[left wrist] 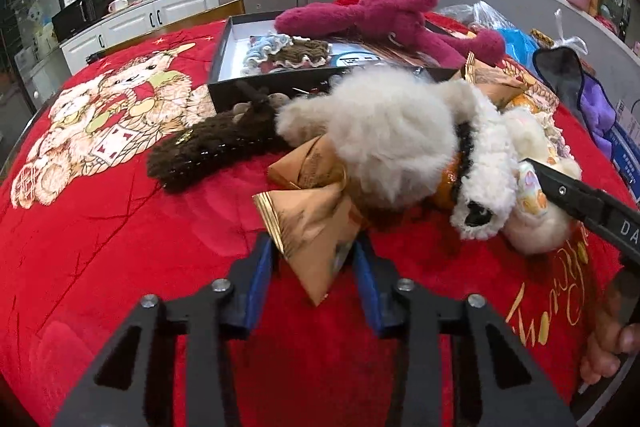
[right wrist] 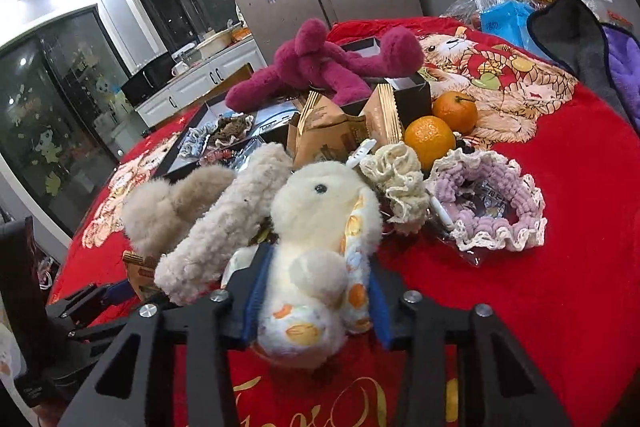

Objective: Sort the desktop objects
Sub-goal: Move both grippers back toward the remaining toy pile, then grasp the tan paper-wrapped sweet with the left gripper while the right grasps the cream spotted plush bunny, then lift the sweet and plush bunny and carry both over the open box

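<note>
My left gripper is shut on a gold triangular snack packet, its blue pads pressing both sides. A second gold packet lies just behind it against a grey fluffy plush. My right gripper is shut on a cream plush rabbit with orange-print ears, pads at its flanks; it also shows in the left wrist view. A black box at the back holds crocheted scrunchies. A magenta plush lies across the box.
A red blanket with bear print covers the table. A brown knitted piece, two mandarins, a purple crocheted basket, gold packets, and blue and purple bags crowd the surface. Fridge and shelves stand behind.
</note>
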